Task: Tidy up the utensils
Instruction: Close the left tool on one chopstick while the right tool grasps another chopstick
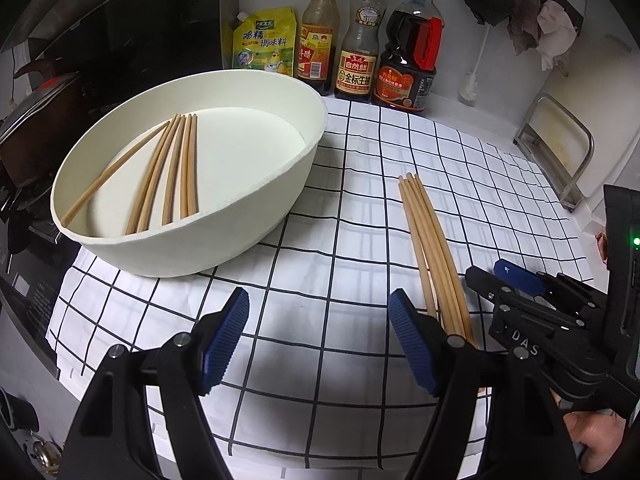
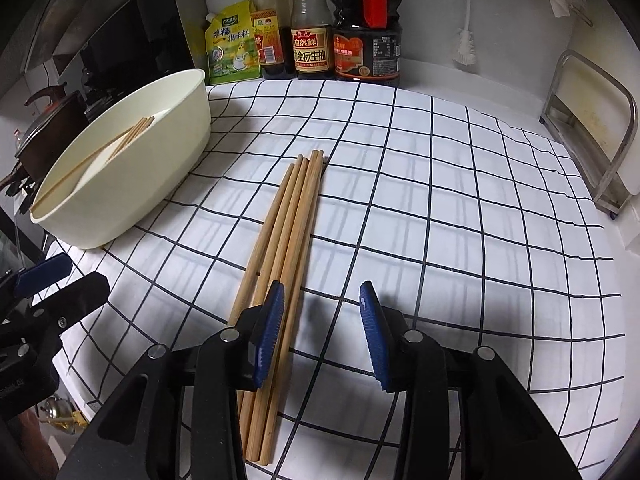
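Observation:
A white oval tub (image 1: 280, 208) stands on the checked cloth at left, with several wooden chopsticks (image 1: 176, 168) lying inside. The tub also shows in the right wrist view (image 2: 132, 184). Several more chopsticks (image 1: 432, 240) lie in a bundle on the cloth; they also show in the right wrist view (image 2: 280, 248). My left gripper (image 1: 320, 340) is open and empty, just left of the bundle's near ends. My right gripper (image 2: 322, 332) is open and empty, low over the cloth, its left finger (image 2: 268, 336) over the bundle. The right gripper shows in the left view (image 1: 520, 280).
A yellow seasoning pouch (image 1: 266, 42) and three sauce bottles (image 1: 360, 40) stand against the back wall. A metal rack (image 2: 592, 128) stands at the right edge. A pot (image 1: 36, 128) sits on the stove at far left. The checked cloth (image 2: 460, 220) covers the counter.

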### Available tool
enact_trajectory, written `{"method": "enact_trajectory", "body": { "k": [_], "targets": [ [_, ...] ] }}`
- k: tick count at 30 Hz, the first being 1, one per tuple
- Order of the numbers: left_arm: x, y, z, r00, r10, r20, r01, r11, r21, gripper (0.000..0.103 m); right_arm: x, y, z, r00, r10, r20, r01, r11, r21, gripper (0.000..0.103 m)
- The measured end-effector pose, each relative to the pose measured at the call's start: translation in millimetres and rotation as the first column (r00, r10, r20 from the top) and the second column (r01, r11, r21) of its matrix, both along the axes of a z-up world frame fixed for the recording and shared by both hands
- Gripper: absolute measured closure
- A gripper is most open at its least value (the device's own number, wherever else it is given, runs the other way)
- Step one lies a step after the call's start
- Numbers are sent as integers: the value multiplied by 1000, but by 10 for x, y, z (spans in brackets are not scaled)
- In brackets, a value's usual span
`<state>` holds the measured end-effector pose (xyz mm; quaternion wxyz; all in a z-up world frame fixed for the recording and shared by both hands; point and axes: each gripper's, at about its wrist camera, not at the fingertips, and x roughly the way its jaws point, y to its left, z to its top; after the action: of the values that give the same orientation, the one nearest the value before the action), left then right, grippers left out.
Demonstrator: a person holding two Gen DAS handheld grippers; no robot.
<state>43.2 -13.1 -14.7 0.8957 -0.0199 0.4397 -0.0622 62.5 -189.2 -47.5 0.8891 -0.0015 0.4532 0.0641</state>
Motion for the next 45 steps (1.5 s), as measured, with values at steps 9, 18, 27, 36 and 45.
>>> {"method": "enact_trajectory", "body": {
  "k": [9, 18, 27, 36, 45],
  "targets": [
    [4, -12, -17, 1000, -2, -5, 2, 1000, -1, 32, 12, 33, -66, 1000, 0, -12, 0, 999, -47, 65],
    [-3, -22, -27, 1000, 0, -6, 0, 1000, -2, 32, 10, 114, -109, 1000, 23, -20, -24, 998, -66, 65],
    [-11, -45, -60, 1000, -7, -18, 7, 1000, -7, 32, 19, 93, -125, 1000, 16, -13, -17, 997, -77, 65],
    [-12, -100, -25, 999, -28, -15, 28, 1000, -3, 32, 35, 66, -152, 999, 20, -39, -23, 997, -79, 65],
    [6, -220, -87, 999, -41, -30, 41, 999, -1, 32, 17, -163, -158, 999, -36, -34, 33, 997, -65, 65]
  ]
}}
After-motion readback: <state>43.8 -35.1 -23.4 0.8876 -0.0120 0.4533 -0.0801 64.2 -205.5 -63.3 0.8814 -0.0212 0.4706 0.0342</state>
